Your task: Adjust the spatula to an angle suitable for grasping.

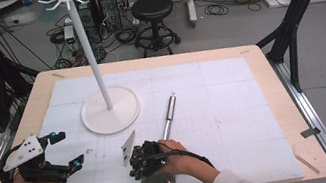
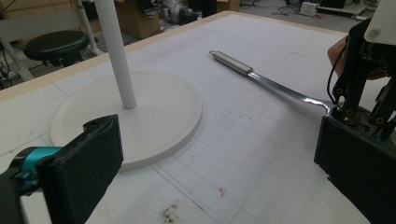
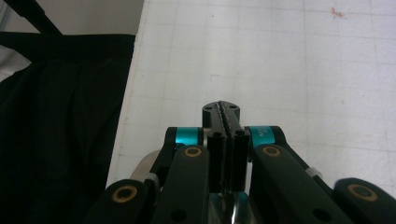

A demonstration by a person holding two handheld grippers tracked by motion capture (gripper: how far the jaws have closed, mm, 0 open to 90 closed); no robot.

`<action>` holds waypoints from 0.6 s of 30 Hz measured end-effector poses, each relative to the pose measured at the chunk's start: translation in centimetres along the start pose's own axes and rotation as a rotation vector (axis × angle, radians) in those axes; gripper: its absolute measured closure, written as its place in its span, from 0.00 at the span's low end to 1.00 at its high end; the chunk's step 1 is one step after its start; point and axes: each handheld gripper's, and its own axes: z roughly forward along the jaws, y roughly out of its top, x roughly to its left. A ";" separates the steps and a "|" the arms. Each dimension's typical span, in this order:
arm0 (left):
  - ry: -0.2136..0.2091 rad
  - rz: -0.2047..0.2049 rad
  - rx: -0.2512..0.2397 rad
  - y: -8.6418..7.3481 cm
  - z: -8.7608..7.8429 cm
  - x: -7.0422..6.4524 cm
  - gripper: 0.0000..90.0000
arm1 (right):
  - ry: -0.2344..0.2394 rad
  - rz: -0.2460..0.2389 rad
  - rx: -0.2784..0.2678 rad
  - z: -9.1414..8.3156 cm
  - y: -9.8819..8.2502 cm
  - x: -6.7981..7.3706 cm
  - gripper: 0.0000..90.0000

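From the high view, the right tongs (image 1: 136, 169) pointed down near the front edge of the worktop (image 1: 257, 62), over the ladle (image 1: 168, 116), whose bowl lay at that edge and whose handle ran toward the white stand (image 1: 111, 112). The left tongs (image 1: 69, 149) hung apart at the left, holding nothing.

In the left gripper view, the 2 jaws stood wide, with the stand and ladle handle (image 2: 243, 67) between them.

In the right gripper view, the pads were pressed together above the shiny bowl (image 3: 229, 207); whether they pinched the ladle I could not tell.
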 end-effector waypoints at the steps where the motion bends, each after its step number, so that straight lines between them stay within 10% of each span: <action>1: 0.000 0.000 0.001 0.0 0.0 0.0 0.02 | 0.002 -0.003 0.006 0.1 0.0 0.0 0.99; 18: -0.001 -0.002 0.001 0.0 0.0 0.0 0.02 | 0.020 0.001 0.072 0.5 -0.2 0.2 1.00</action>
